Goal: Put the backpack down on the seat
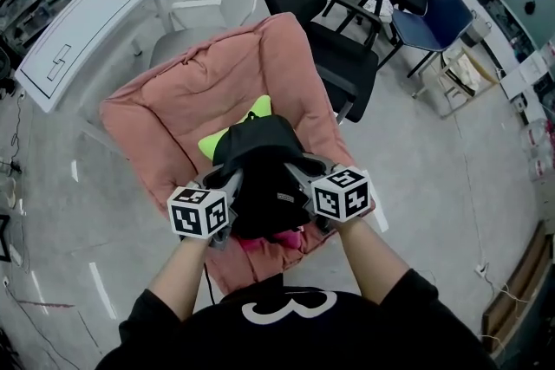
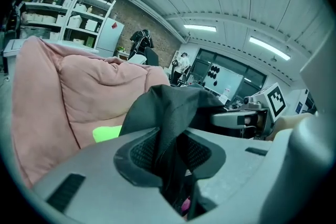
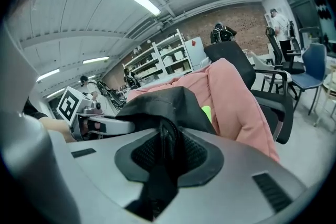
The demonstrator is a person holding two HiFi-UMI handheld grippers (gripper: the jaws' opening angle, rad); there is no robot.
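The left gripper [image 2: 170,153] has its fingers [image 2: 140,153] slightly apart, with a fold of the black backpack [image 2: 176,105] running down between them. Behind the backpack rises the padded pink seat [image 2: 89,86], and a bright green patch [image 2: 107,134] lies on it. At the right, the right gripper [image 2: 231,119] reaches into the backpack's far side. Shelves [image 2: 58,10] stand far behind.

occl: green obj [image 1: 215,145] part behind backpack [image 1: 260,173]; seat [image 1: 173,100] front under it
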